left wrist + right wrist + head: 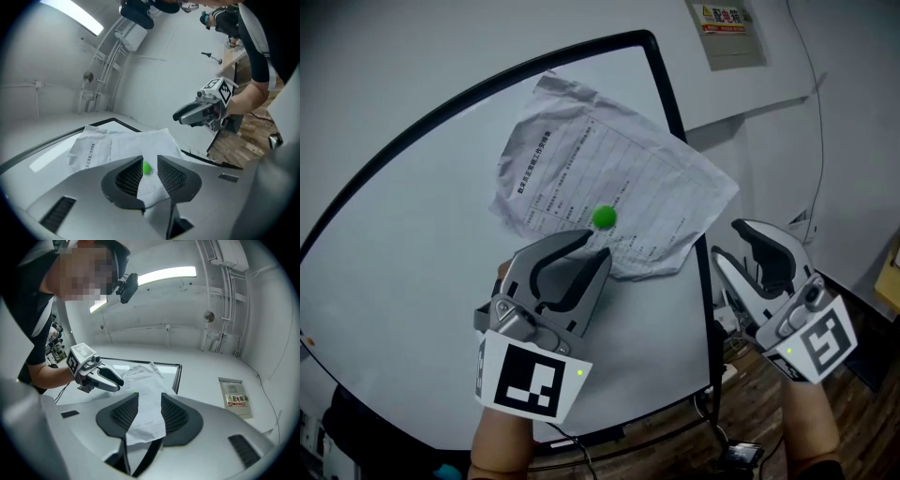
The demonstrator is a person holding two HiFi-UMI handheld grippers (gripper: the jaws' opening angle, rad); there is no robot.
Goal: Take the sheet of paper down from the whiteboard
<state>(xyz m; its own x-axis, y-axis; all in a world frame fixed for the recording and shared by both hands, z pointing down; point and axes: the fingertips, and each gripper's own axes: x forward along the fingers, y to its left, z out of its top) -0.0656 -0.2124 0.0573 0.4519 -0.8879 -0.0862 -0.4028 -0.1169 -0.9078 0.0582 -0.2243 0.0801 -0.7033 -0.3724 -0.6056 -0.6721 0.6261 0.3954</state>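
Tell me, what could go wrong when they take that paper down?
The crumpled sheet of paper hangs by one green magnet; tugging it could rip it. If the left gripper lifts the magnet while the right gripper, open beside the paper, holds nothing, the sheet may drop off the whiteboard.

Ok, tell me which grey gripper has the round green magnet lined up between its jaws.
The left gripper: its own view shows the round green magnet in its open jaws' gap. The right gripper's gap frames only crumpled white paper.
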